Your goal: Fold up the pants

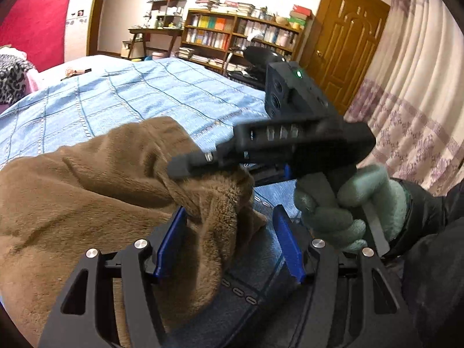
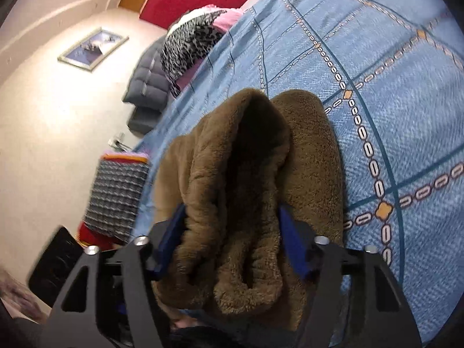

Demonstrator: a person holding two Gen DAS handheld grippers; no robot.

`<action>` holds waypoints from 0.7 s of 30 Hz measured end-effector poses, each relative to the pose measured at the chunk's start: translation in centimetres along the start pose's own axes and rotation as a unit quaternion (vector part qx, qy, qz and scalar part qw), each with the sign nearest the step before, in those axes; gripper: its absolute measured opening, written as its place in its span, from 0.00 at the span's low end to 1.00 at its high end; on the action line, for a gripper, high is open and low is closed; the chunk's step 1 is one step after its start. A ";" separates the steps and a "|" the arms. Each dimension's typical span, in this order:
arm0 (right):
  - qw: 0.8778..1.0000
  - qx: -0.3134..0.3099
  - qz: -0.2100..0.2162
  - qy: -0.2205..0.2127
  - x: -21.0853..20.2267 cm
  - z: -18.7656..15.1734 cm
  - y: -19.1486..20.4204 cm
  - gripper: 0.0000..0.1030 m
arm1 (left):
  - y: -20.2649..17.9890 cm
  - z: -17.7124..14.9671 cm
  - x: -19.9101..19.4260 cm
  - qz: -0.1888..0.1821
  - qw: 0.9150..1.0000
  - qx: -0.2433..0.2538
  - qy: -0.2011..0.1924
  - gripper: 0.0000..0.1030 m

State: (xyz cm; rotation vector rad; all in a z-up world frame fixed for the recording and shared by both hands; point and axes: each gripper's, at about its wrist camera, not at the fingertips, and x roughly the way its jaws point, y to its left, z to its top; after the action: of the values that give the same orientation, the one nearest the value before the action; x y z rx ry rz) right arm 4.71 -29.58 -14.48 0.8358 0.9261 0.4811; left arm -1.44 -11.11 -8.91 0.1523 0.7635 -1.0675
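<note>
The brown fleece pants (image 1: 87, 191) lie bunched on the blue checked bedspread (image 1: 145, 92). My left gripper (image 1: 229, 243) is open, its blue pads wide apart around a hanging fold of the pants. The right gripper (image 1: 188, 168), held by a hand in a green glove (image 1: 348, 208), reaches in from the right and touches the fleece. In the right wrist view the right gripper (image 2: 232, 240) has a thick bunch of the pants (image 2: 246, 174) between its blue pads, which press on both sides of it.
A bookshelf (image 1: 237, 34), a desk and a wooden door (image 1: 342, 46) stand beyond the bed. Curtains (image 1: 411, 110) hang at right. Folded clothes (image 2: 116, 200) and a leopard-print pile (image 2: 188, 46) lie along the bed's edge.
</note>
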 end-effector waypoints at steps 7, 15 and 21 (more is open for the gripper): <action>0.998 -0.045 -0.021 -0.026 -1.6 0.0 1.7 0.20 | 3.8 0.3 -3.7 0.040 0.997 -0.063 -0.038 0.61; 0.993 -0.078 -0.042 -0.081 -6.0 0.8 3.5 0.17 | 8.3 -0.2 -7.5 0.088 0.985 -0.127 -0.072 0.61; 0.996 -0.039 -0.066 -0.040 -3.2 -0.4 -1.0 0.18 | 9.3 -3.6 -6.5 0.113 0.985 -0.128 -0.027 0.61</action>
State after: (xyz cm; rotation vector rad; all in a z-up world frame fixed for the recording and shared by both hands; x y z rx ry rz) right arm 2.69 -32.20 -13.86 0.7145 0.8764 0.3644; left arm 2.87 -0.07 -9.68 -0.0088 0.8074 -0.7480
